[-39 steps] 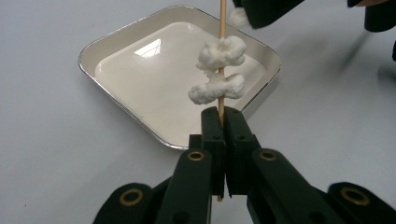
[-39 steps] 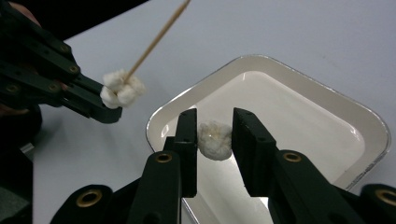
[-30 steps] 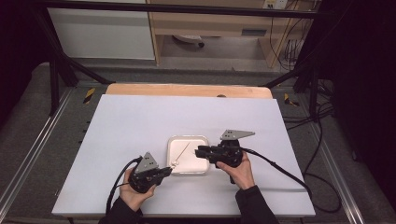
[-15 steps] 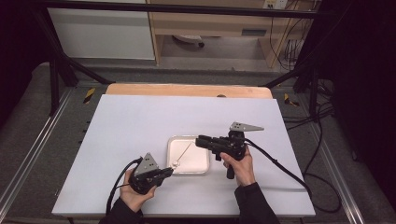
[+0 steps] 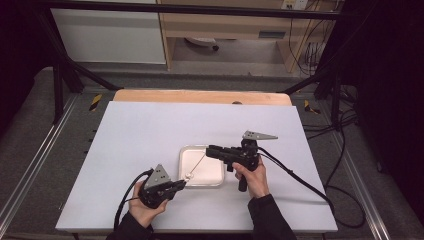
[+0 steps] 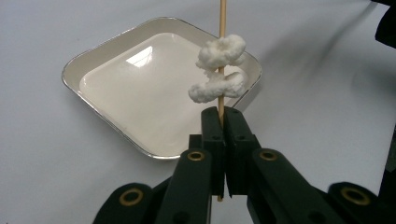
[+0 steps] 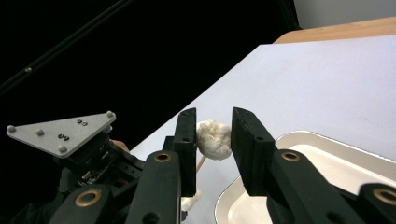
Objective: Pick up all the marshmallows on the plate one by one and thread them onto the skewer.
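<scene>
My left gripper (image 6: 223, 116) is shut on the lower end of a thin wooden skewer (image 6: 222, 28). Two white fluffy lumps (image 6: 219, 67) are threaded on the skewer just above its jaws. In the high view the skewer (image 5: 199, 163) slants up and to the right from the left gripper (image 5: 182, 184) over a white tray (image 5: 216, 181). My right gripper (image 5: 209, 149) meets the skewer's far tip. In the right gripper view its jaws (image 7: 214, 126) are shut on a third white lump (image 7: 214, 139), and the skewer's tip runs into that lump from below.
The tray (image 6: 70, 79) is shallow, silver-rimmed and bare inside. It sits on a white tabletop (image 5: 150, 135) with a wooden strip (image 5: 200, 96) along the far edge. Cables trail from both grippers toward the near edge. Dark floor and frame rails surround the table.
The right gripper has shifted slightly toward the far side, above the tray's right part, and the hand now hangs beneath it. The left gripper and skewer have stayed put.
</scene>
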